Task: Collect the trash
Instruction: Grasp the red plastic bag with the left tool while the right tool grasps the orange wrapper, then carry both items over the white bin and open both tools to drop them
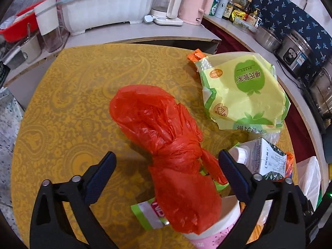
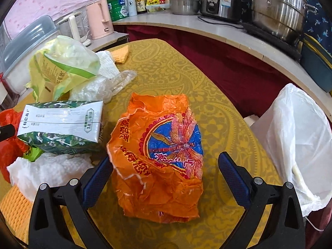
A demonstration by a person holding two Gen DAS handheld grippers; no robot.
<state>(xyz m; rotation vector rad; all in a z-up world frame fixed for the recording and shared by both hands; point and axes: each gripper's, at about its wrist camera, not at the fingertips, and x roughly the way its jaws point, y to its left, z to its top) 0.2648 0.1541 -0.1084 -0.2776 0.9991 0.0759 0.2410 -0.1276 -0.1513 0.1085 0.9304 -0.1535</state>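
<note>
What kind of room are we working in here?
Most likely a home kitchen: a rice cooker and steamer pot on the counter, sauce bottles, and a pink kettle behind the yellow table.

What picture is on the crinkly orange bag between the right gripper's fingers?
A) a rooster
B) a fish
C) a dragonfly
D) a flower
C: the orange bag lying on the yellow table shows a red dragonfly on a blue circle, and it sits between the open fingers of the right gripper.
</note>
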